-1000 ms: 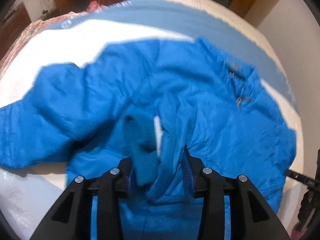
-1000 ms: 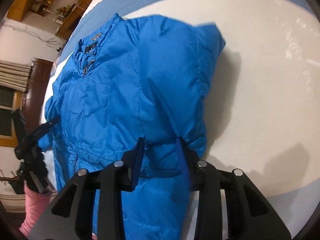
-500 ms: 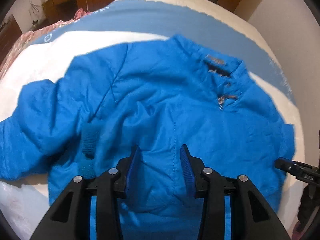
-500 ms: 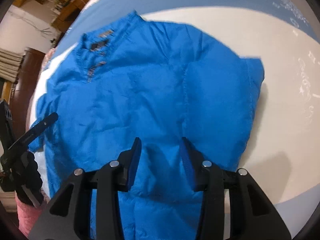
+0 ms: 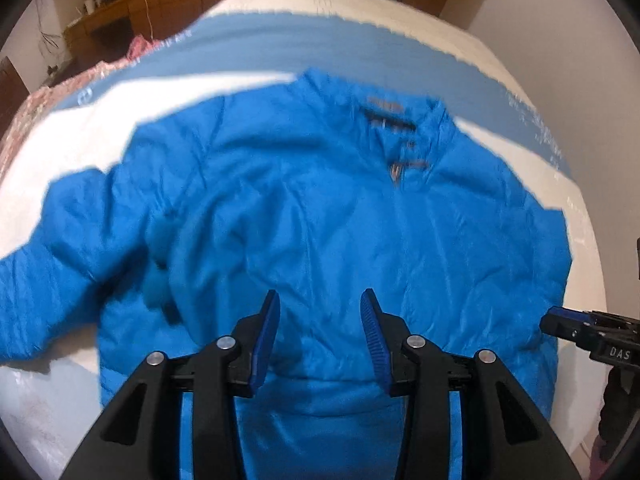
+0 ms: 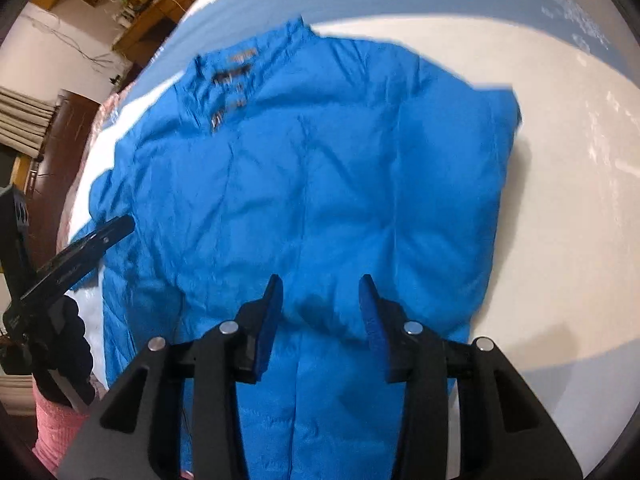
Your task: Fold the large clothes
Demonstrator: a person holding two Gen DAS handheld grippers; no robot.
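Jacket (image 5: 320, 216), bright blue and puffy, lies spread front-up on a bed (image 6: 560, 200) with a white and blue cover, filling the middle of both views; its collar points to the upper frame, one sleeve runs off lower left. Left gripper (image 5: 320, 308) and right gripper (image 6: 320, 292) hover over its hem, fingers apart, gripping nothing

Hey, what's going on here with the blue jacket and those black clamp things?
A person is folding a blue jacket that lies spread on a bed, collar at the far end. They work with a hand-held gripper in each hand. The left hand-held gripper and the right hand-held gripper both hover over the lower part of the jacket with jaws apart, gripping nothing. One sleeve sticks out to the side, not folded in.
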